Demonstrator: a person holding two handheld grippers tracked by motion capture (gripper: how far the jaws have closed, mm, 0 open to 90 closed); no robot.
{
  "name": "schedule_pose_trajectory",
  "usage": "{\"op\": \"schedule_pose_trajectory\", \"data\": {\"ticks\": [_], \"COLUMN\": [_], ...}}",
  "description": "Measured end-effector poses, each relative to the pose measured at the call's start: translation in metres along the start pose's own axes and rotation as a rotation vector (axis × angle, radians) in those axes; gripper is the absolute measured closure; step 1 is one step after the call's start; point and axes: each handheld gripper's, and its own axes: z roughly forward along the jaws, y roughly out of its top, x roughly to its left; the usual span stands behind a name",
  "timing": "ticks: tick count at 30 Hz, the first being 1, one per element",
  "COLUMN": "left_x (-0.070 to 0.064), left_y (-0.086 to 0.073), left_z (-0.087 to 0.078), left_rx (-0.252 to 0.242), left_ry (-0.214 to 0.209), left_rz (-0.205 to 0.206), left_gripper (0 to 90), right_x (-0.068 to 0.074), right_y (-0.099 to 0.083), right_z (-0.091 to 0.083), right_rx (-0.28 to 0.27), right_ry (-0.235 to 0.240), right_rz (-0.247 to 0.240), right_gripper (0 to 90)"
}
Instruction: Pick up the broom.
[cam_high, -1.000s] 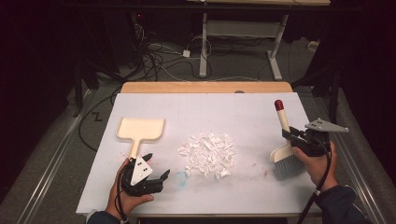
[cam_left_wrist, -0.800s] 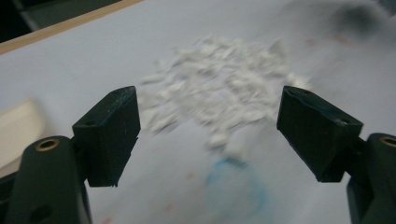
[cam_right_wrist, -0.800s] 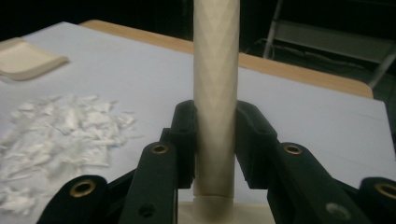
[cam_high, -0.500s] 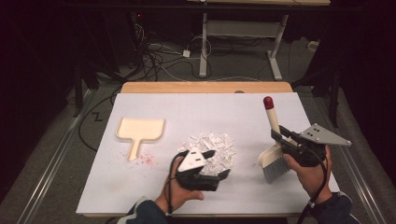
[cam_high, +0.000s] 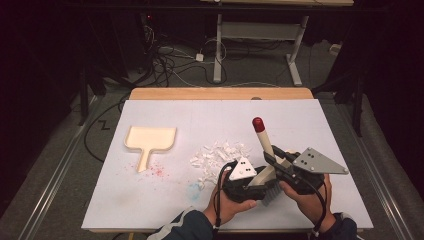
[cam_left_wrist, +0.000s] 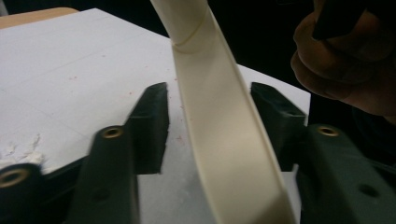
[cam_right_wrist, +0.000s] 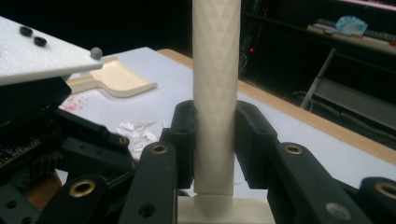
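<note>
Cream brush with a red-tipped handle, held upright at the front right of the desk

One brush (cam_high: 264, 150) stands tilted with its bristles down on the white desk (cam_high: 320, 120); the right gripper (cam_high: 282, 161) has its two fingers (cam_right_wrist: 184, 135) closed tight on the cream handle, and the left gripper (cam_high: 250, 182) sits just beside it with its two fingers (cam_left_wrist: 149, 126) spread apart on either side of the brush's cream back, not touching it as far as the left gripper view shows. One pile of white paper scraps (cam_high: 217, 156) lies just left of the brush, one cream dustpan (cam_high: 149, 141) lies well apart at the left, and red flecks (cam_high: 157, 171) and one pale blue smear (cam_high: 192, 190) mark the desk between
</note>
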Motion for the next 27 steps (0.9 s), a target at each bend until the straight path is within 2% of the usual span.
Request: {"op": "schedule_pose_trajectory", "data": {"ticks": [4, 7, 8, 9, 10, 12, 13, 14, 15, 16, 17, 18, 20, 21, 24, 25, 27], "left_x": [0.003, 0.006, 0.007, 0.007, 0.008, 0.009, 0.009, 0.009, 0.008, 0.008, 0.009, 0.009, 0.011, 0.012, 0.016, 0.017, 0.016], "left_y": [0.000, 0.001, 0.002, 0.003, 0.003, 0.004, 0.005, 0.005, 0.004, 0.004, 0.004, 0.003, 0.002, 0.001, -0.002, -0.003, -0.004], "left_z": [-0.008, -0.012, -0.015, -0.017, -0.020, -0.027, -0.035, -0.035, -0.041, -0.041, -0.045, -0.048, -0.055, -0.059, -0.068, -0.070, -0.071], "left_rx": [0.003, 0.012, 0.021, 0.031, 0.043, 0.068, 0.099, 0.099, 0.131, 0.131, 0.139, 0.151, 0.169, 0.171, 0.164, 0.163, 0.165], "left_ry": [0.017, 0.002, -0.002, -0.001, 0.002, -0.003, 0.000, 0.000, 0.001, 0.001, -0.004, -0.012, -0.011, -0.022, -0.065, -0.086, -0.109], "left_rz": [0.004, 0.014, 0.027, 0.049, 0.074, 0.122, 0.178, 0.178, 0.235, 0.235, 0.253, 0.266, 0.288, 0.287, 0.285, 0.286, 0.303], "left_gripper": [60.9, 62.9, 63.3, 63.3, 64.3, 64.6, 64.8, 64.7, 64.8, 64.8, 64.8, 64.8, 64.8, 64.8, 64.8, 64.8, 64.7], "right_x": [-0.001, -0.003, -0.006, -0.006, -0.010, -0.015, -0.017, -0.018, -0.019, -0.019, -0.023, -0.023, -0.026, -0.027, -0.030, -0.030, -0.027], "right_y": [0.001, 0.001, -0.001, -0.001, -0.002, -0.001, -0.001, -0.001, -0.001, -0.001, -0.001, -0.001, -0.003, -0.005, -0.013, -0.013, -0.019], "right_z": [-0.004, -0.004, -0.006, -0.006, -0.008, -0.009, -0.011, -0.011, -0.011, -0.011, -0.011, -0.011, -0.012, -0.013, -0.006, -0.006, 0.005], "right_rx": [-0.027, -0.041, -0.064, -0.064, -0.078, -0.073, -0.069, -0.065, -0.047, -0.047, -0.015, -0.015, 0.009, 0.012, 0.074, 0.074, 0.131], "right_ry": [0.011, 0.033, 0.069, 0.069, 0.106, 0.160, 0.180, 0.207, 0.239, 0.239, 0.314, 0.314, 0.351, 0.371, 0.449, 0.449, 0.528], "right_rz": [0.019, 0.022, 0.011, 0.011, -0.017, -0.039, -0.049, -0.069, -0.093, -0.093, -0.119, -0.119, -0.141, -0.147, -0.145, -0.145, -0.145], "right_gripper": [71.2, 70.3, 68.3, 68.3, 61.2, 54.2, 50.9, 48.6, 45.3, 45.3, 41.8, 41.8, 39.7, 39.2, 36.7, 36.7, 34.3]}}
